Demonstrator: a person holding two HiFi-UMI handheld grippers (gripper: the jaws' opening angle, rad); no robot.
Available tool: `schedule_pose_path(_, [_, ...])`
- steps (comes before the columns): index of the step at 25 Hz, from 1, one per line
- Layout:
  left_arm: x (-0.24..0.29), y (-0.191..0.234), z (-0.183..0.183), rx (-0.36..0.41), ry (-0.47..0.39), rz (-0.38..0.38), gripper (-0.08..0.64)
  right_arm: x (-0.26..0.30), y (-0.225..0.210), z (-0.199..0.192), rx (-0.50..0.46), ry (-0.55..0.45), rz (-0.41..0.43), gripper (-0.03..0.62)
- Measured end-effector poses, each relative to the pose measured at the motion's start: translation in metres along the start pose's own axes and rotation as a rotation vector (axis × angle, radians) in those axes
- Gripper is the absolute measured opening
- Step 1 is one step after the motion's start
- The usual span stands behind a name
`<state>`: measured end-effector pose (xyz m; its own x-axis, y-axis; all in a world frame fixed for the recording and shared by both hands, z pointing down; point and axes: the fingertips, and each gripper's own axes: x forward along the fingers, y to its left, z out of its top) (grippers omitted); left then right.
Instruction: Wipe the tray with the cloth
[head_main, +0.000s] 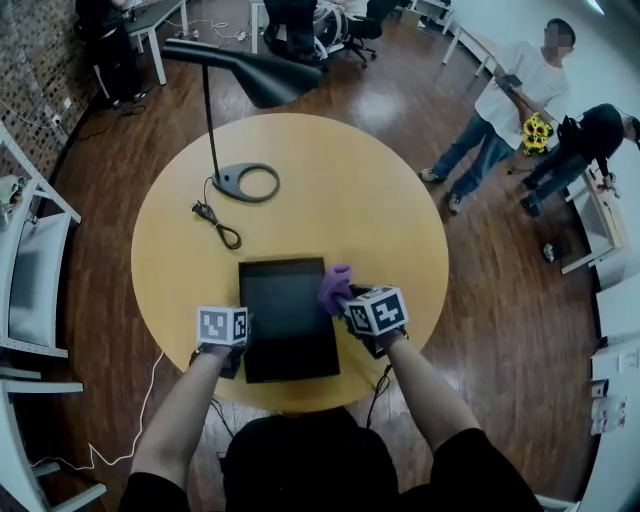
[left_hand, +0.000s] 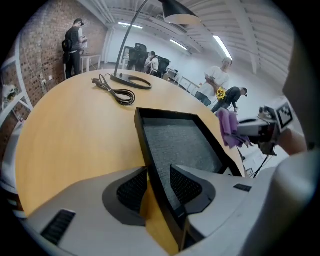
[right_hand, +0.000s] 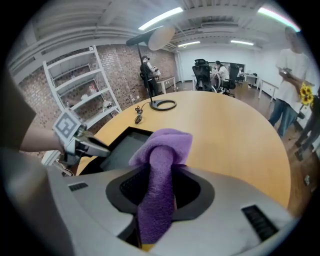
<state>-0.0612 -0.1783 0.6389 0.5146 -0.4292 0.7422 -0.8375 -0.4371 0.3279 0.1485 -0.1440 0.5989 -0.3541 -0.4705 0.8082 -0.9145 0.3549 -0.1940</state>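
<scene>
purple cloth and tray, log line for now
left gripper: jaws open astride rim of black rectangular tray | right gripper: shut on purple cloth | cloth by tray's right rim

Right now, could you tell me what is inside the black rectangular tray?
The tray shows only bare grey floor and one jaw of the left gripper, which straddles its left rim. The purple cloth in the right gripper hides part of the right rim.

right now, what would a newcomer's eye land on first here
The purple cloth, pinched in the right tongs at the right edge of the black tray, stands out most against the round yellow table. The left tongs straddle the tray's left rim with their jaws apart, and a black lamp stands at the table's far side.
</scene>
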Motion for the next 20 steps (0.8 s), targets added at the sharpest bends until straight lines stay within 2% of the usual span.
schedule_pose_path(3, [-0.003, -0.003, -0.009, 0.044, 0.028, 0.036, 0.14, 0.028, -0.017, 0.024, -0.007, 0.045, -0.033, 0.127])
schedule_pose_path(5, [-0.003, -0.002, -0.012, 0.042, 0.037, 0.044, 0.138, 0.045, -0.028, 0.035, -0.005, 0.085, -0.064, 0.133])
schedule_pose_path(9, [-0.005, 0.004, -0.01, -0.041, 0.015, 0.044, 0.129, 0.07, -0.037, 0.046, -0.021, 0.148, -0.099, 0.164])
schedule_pose_path(13, [-0.005, 0.008, -0.007, -0.078, -0.006, 0.054, 0.126, 0.078, -0.037, 0.045, 0.08, 0.125, -0.086, 0.161])
schedule_pose_path(16, [-0.005, 0.016, -0.007, -0.145, -0.024, 0.069, 0.114, 0.075, -0.033, 0.037, 0.123, 0.117, -0.067, 0.158])
schedule_pose_path(20, [-0.004, 0.02, -0.007, -0.168, -0.037, 0.085, 0.112, 0.064, -0.019, 0.013, 0.107, 0.139, -0.047, 0.158])
